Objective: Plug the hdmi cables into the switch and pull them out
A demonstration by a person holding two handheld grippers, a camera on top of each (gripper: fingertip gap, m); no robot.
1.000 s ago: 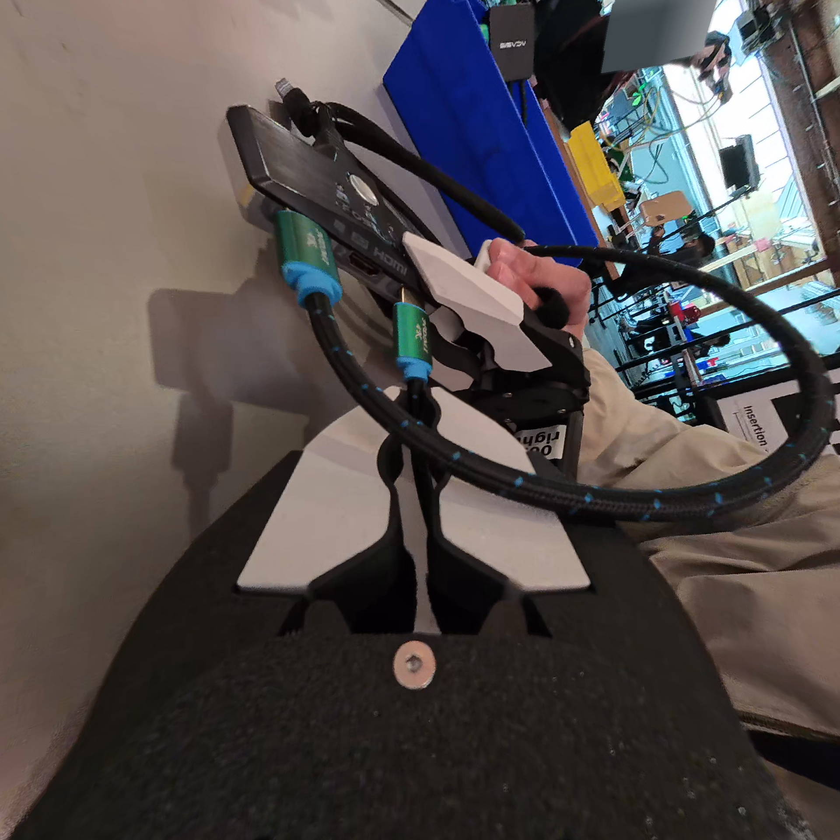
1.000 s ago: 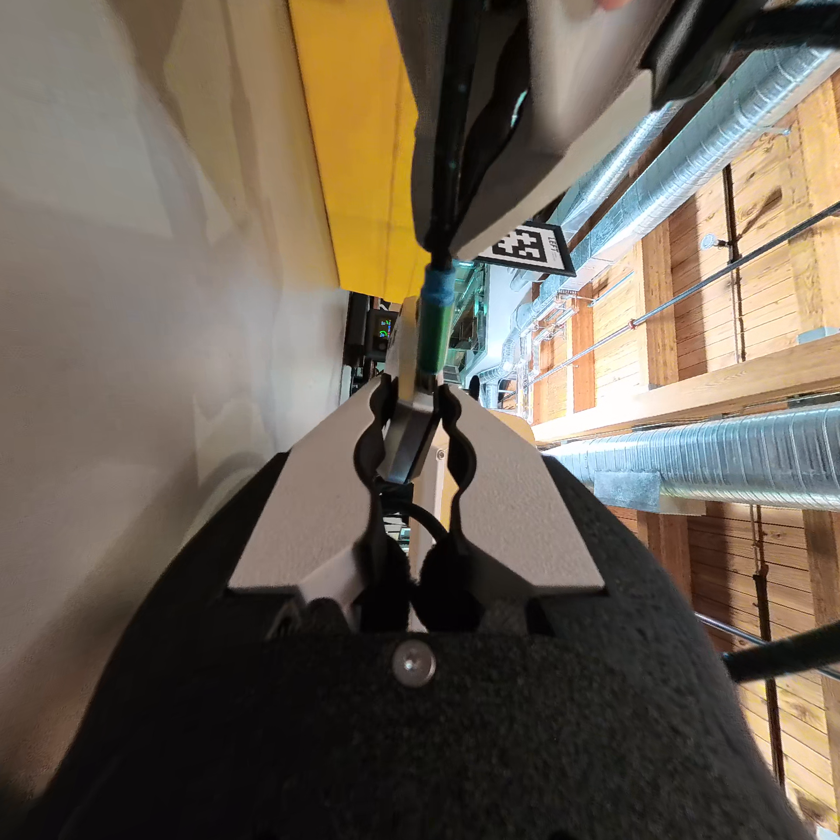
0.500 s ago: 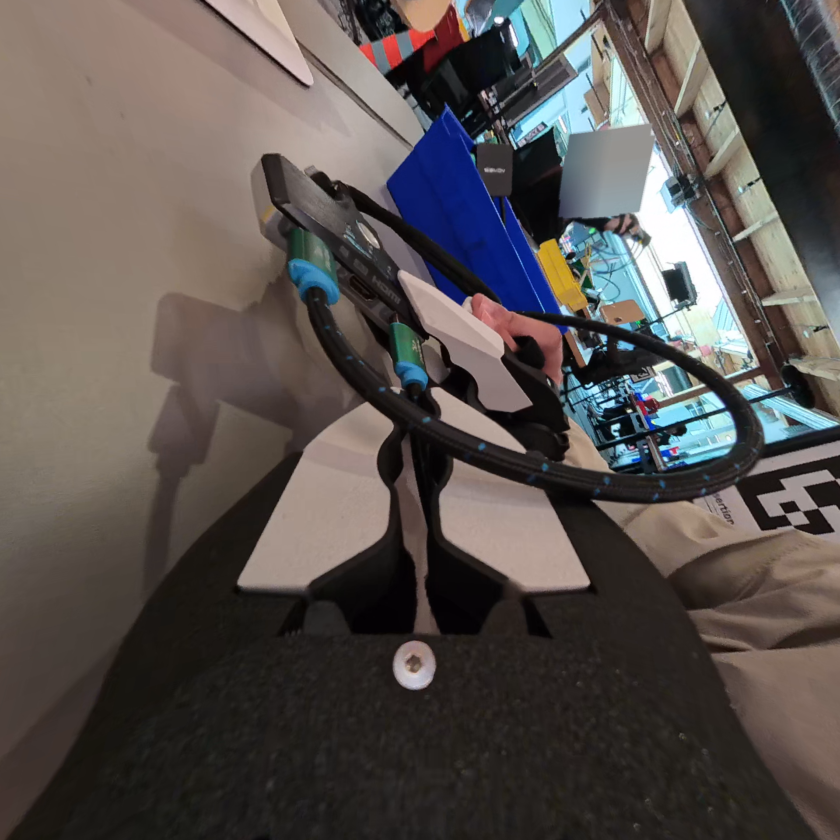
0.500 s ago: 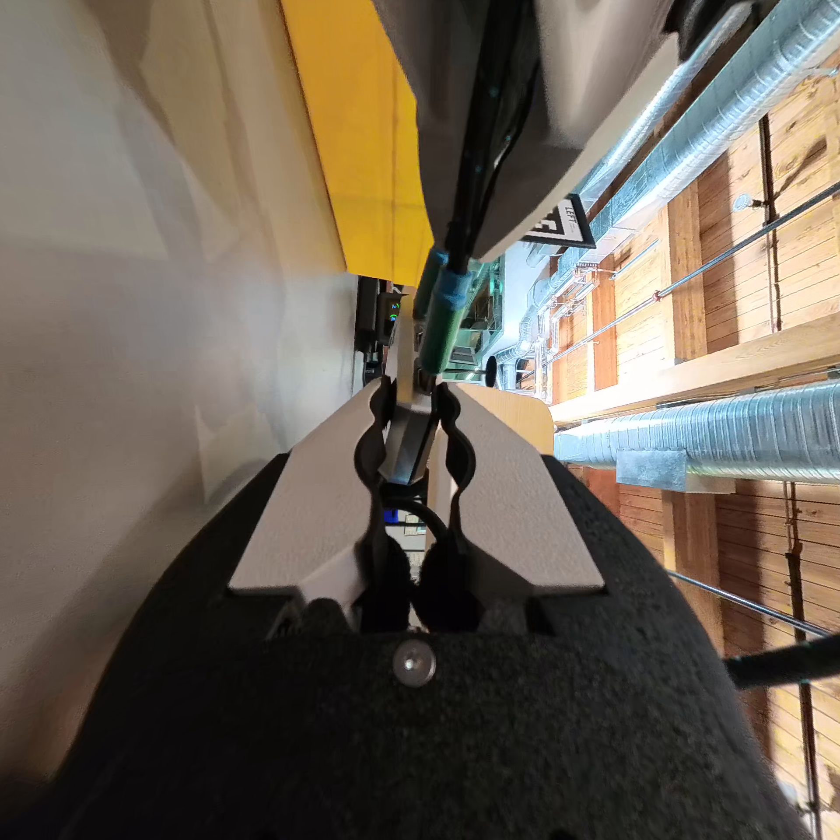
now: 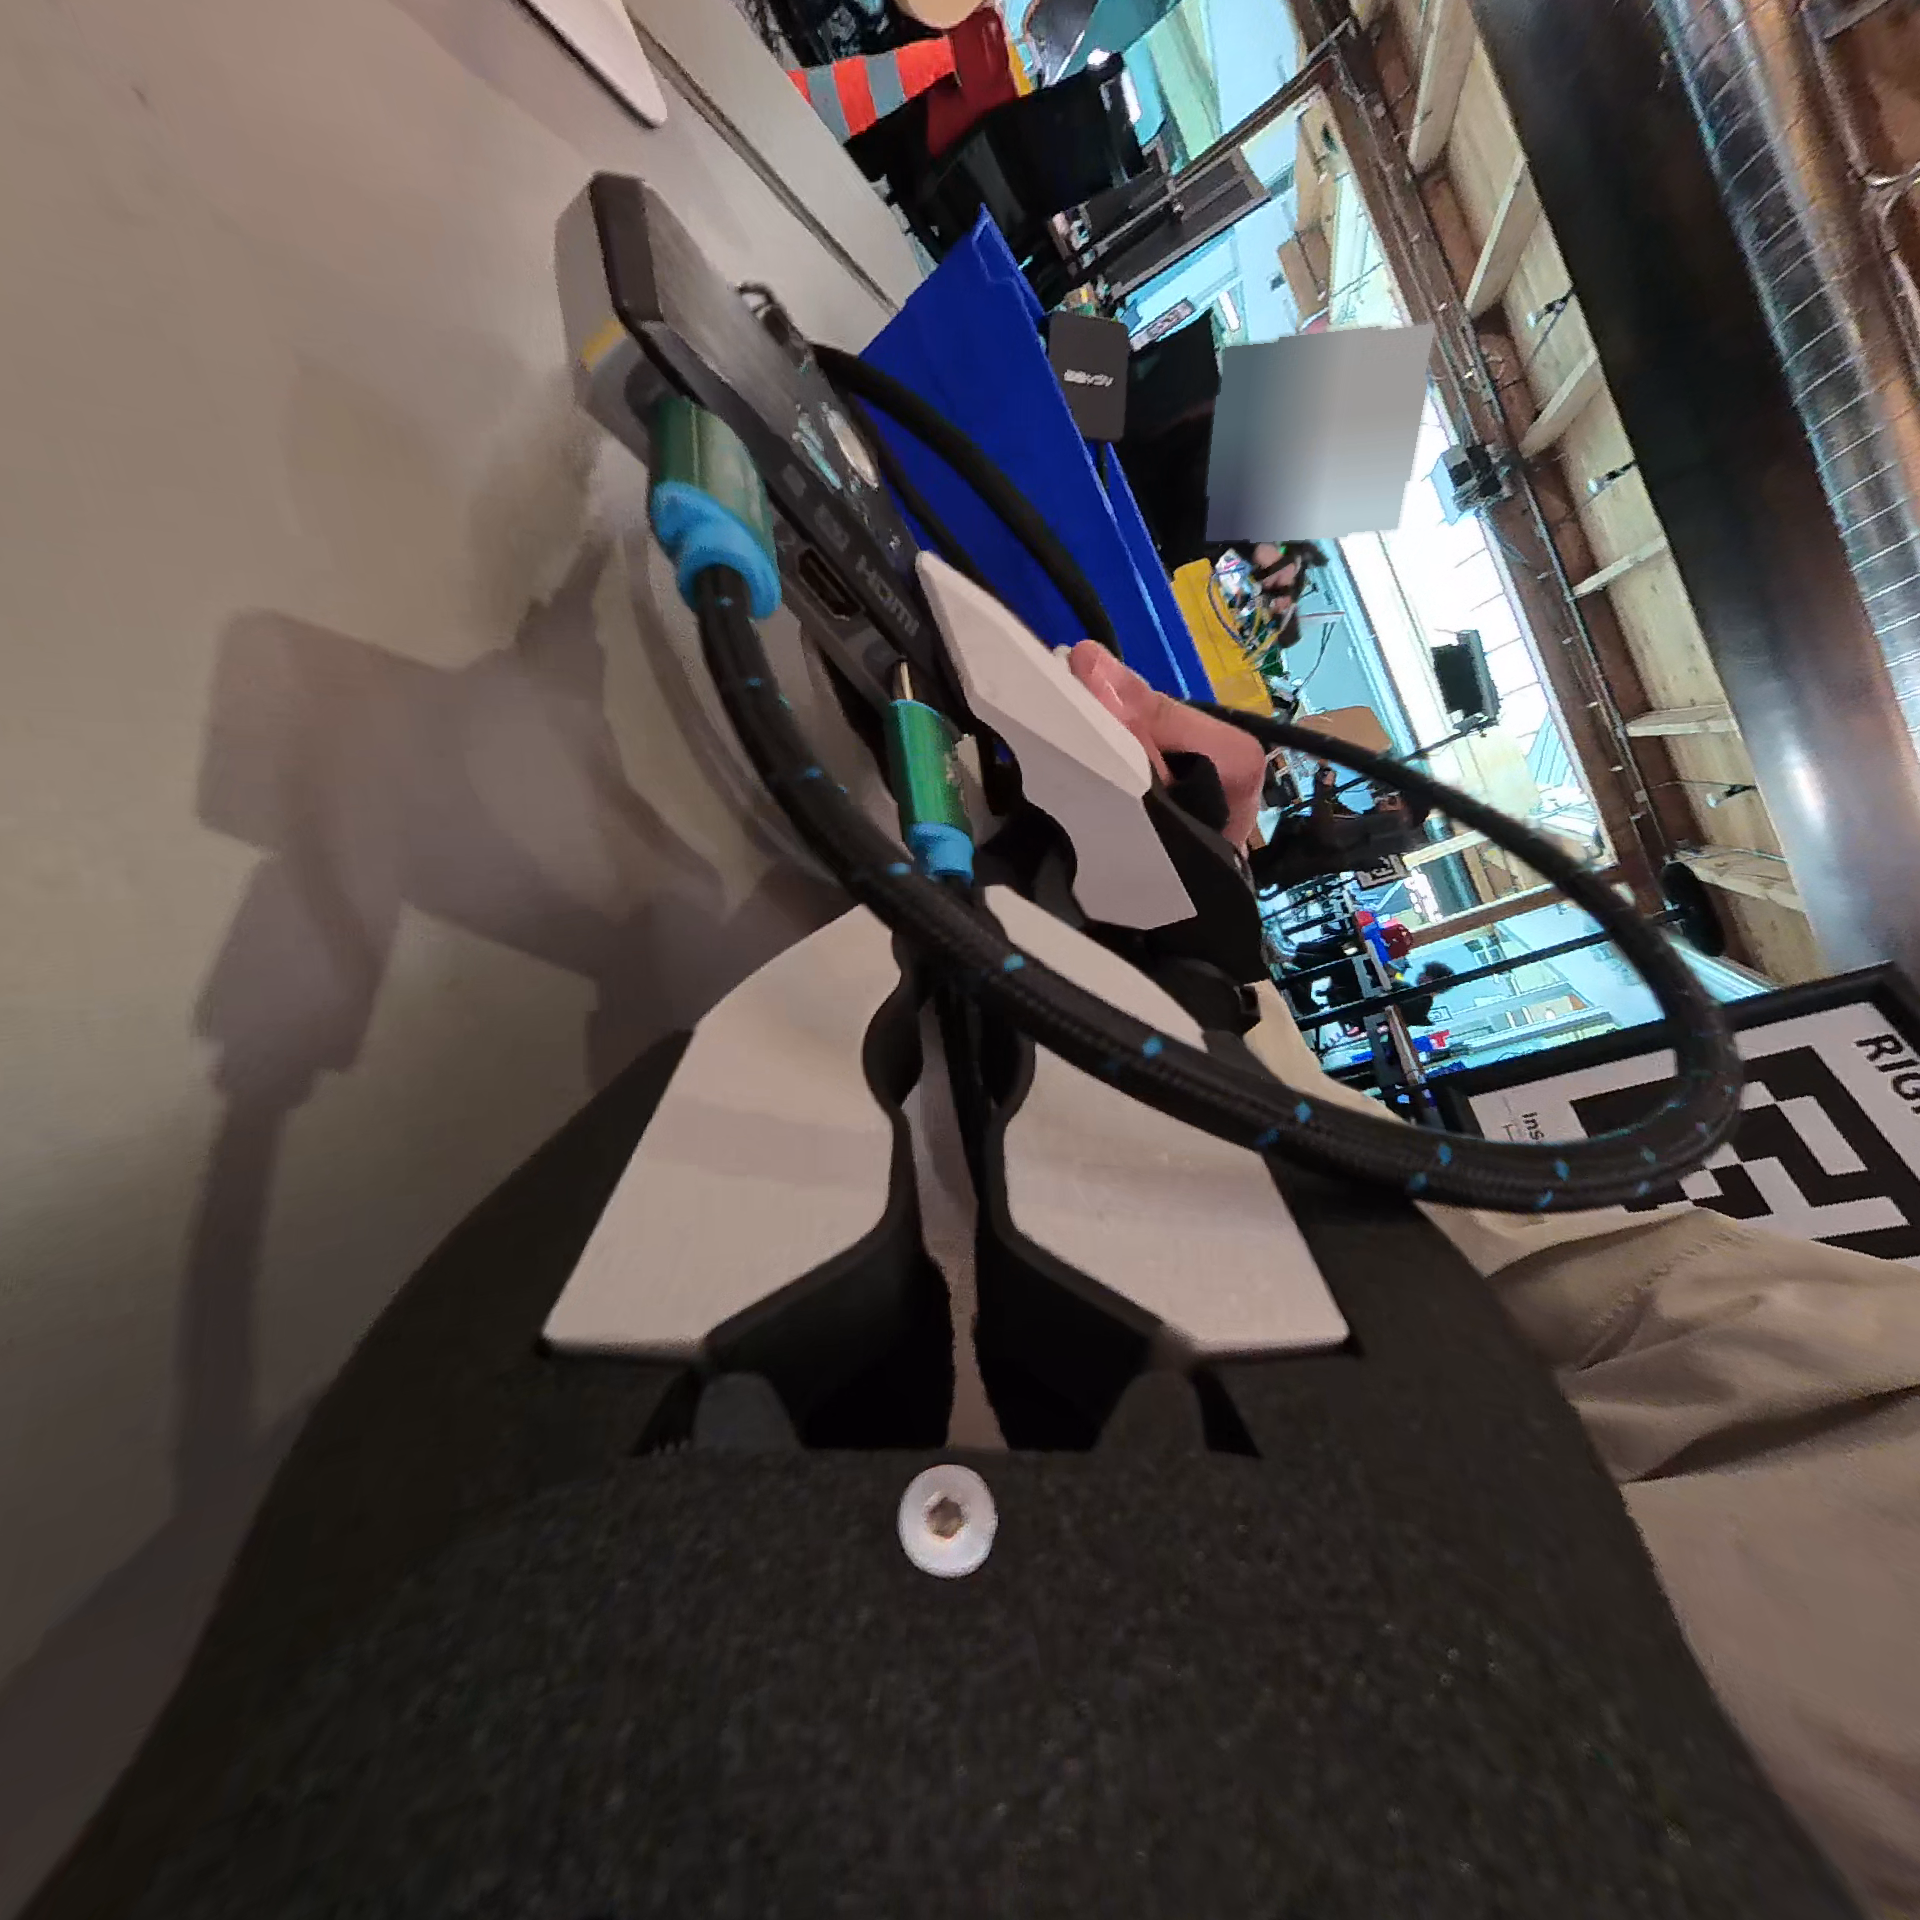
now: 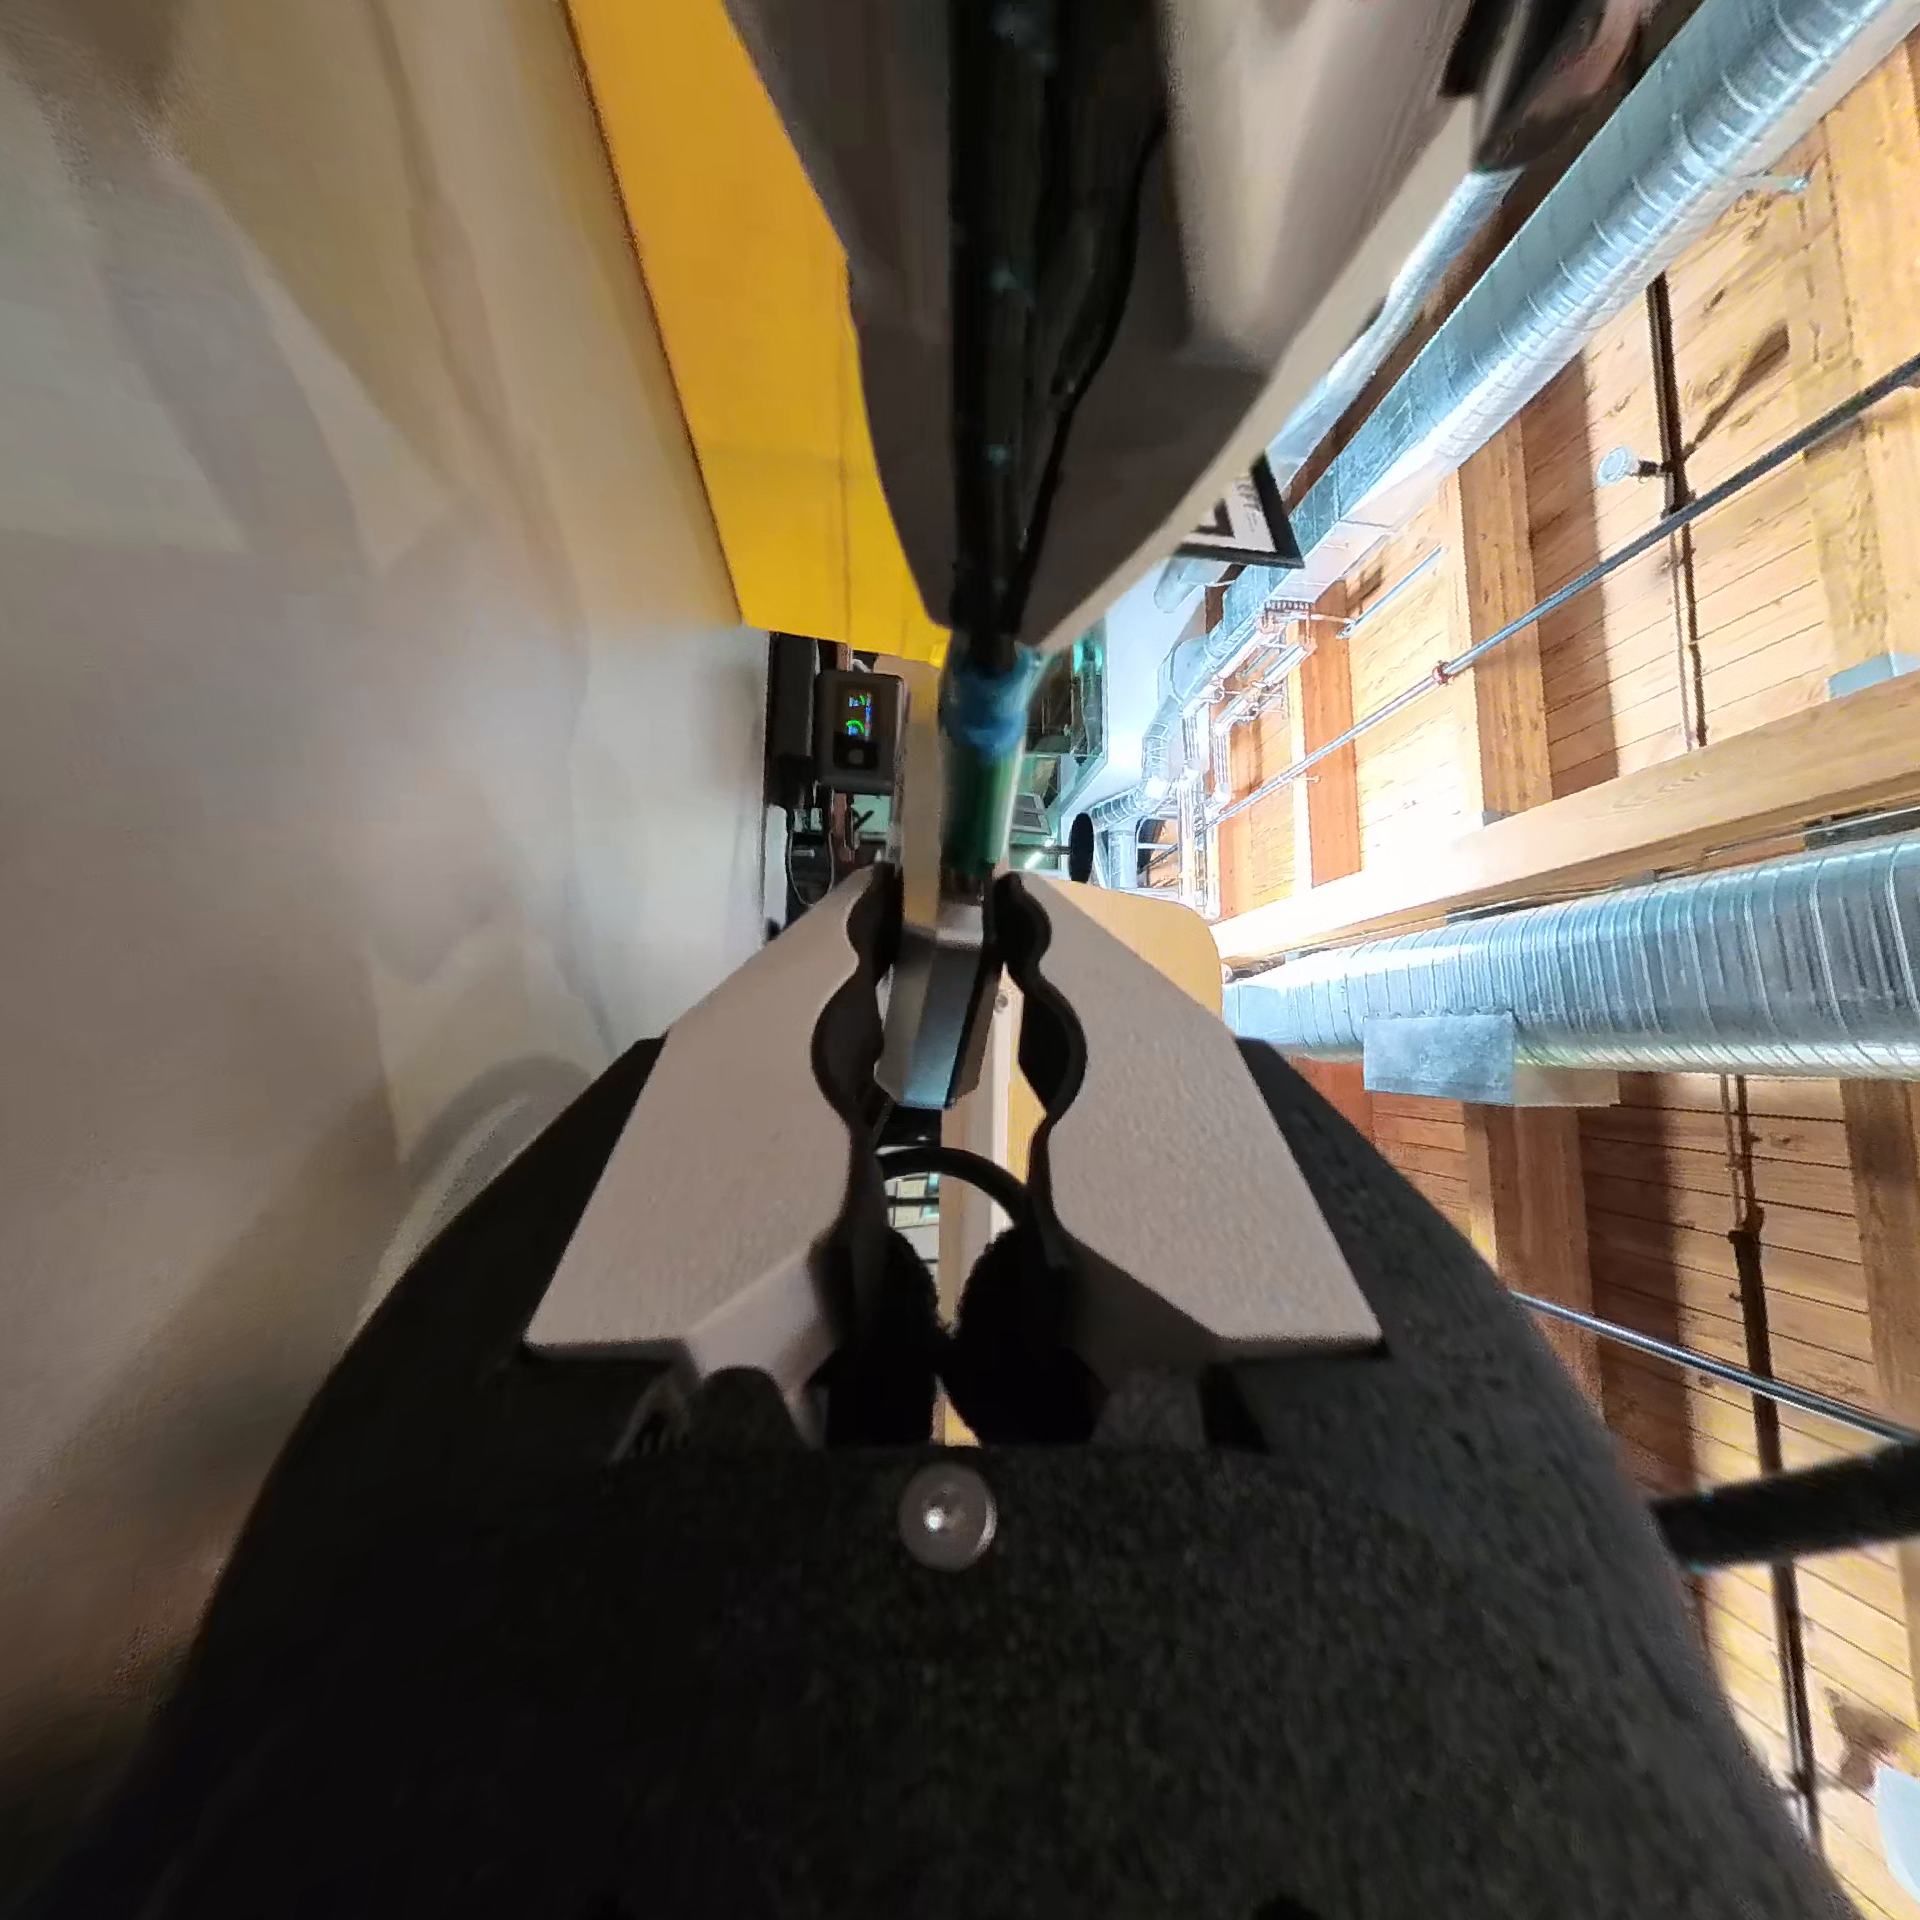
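Since half a second ago the left wrist view has closed in on the switch (image 5: 748,416); its body fills more of the frame and the green plug's metal tip now stands visibly clear of the port edge.

Left gripper (image 5: 951,1029): jaws nearly together, clenched on the thin black braided cable (image 5: 961,1039) just behind the near green HDMI plug (image 5: 928,784). Plug points at the switch, its gold tip just short of the black edge, not seated.

Left wrist view only: a second green plug (image 5: 707,478) with blue collar is seated in the switch's far port, its thick braided cable (image 5: 1351,1164) looping wide to the right and back. An empty port shows between the two plugs. Right gripper (image 5: 1049,748) shows white-fingered, clamping the near end of the switch, a hand (image 5: 1164,717) behind it. Grey table (image 5: 260,520) lies under the switch; blue panel (image 5: 997,343) beyond.

Right wrist view only: right gripper (image 6: 940,997) jaws pressed on the thin grey slab of the switch (image 6: 935,1029), seen edge-on. Green plug (image 6: 977,800), blurred, sits just past the fingertips; contact with the switch cannot be judged here. Left gripper's body (image 6: 1143,312) fills the top. Yellow panel (image 6: 748,312) and silver ducts (image 6: 1558,997) behind.
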